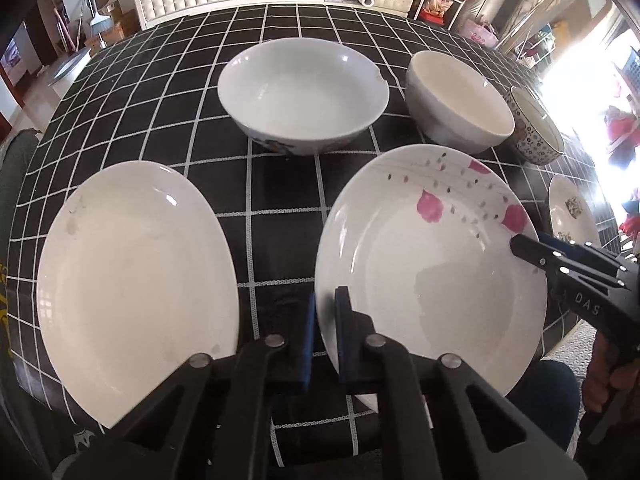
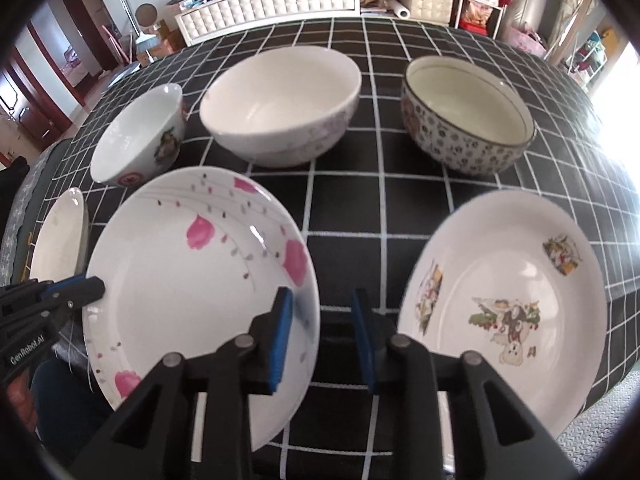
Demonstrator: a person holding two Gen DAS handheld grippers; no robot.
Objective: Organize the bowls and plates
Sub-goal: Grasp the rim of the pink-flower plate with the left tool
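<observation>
plain plate (image 1: 136,276): sat far left on the checked cloth (image 1: 276,200), untouched, just beside the pink-flower plate – my guess, a base for stacking.
large white bowl (image 1: 304,92): stood upright at the back, behind the gap between the two plates, apart from both.
left gripper (image 1: 325,334): I had it nearly shut on the near-left rim of the pink-flower plate, one blue pad outside the rim, one inside, both pressing.
pink-flower plate (image 1: 424,264): middle of the front row, taken from both sides because it is wide and shallow – a one-sided pinch would likely let it tip.
right gripper (image 2: 323,332): I had it straddling the plate's right rim, left pad over the plate's inner face, right pad outside over the cloth. A gap showed at the outer pad, so no firm clamp there.
cream bowl (image 2: 280,108): at the back, centre.
patterned bowl (image 2: 468,116): at the back right, apart from the cream one.
cartoon plate (image 2: 504,304): front right, near my right gripper, not touched.
</observation>
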